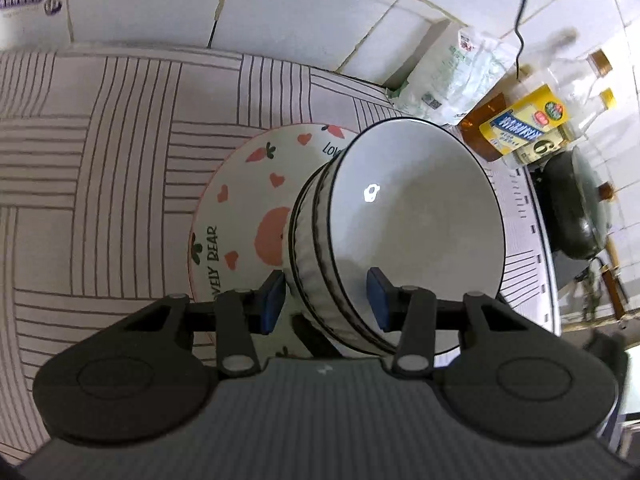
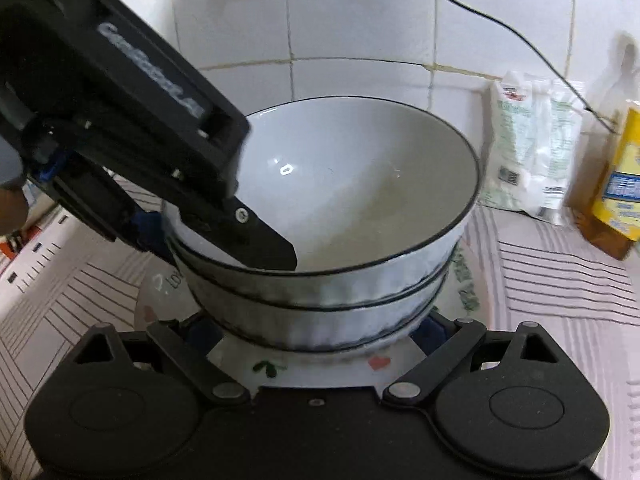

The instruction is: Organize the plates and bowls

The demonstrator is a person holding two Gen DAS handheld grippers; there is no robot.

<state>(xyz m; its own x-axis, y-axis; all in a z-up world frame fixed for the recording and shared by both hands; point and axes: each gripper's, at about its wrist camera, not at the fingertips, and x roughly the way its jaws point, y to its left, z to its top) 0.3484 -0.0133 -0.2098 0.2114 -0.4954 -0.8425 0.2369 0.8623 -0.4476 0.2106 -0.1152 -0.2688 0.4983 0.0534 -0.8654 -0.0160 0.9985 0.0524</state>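
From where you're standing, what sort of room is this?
Most likely a home kitchen counter: white tiled wall, a dark wok, a cooking oil bottle, and stacked bowls on a plate.

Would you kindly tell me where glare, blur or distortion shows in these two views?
Left wrist view: a bright glare spot inside the top bowl, blurred bottles at right, fisheye-bent tablecloth stripes. Right wrist view: a similar glint in the bowl, and the left tongs' lettered body is smeared.
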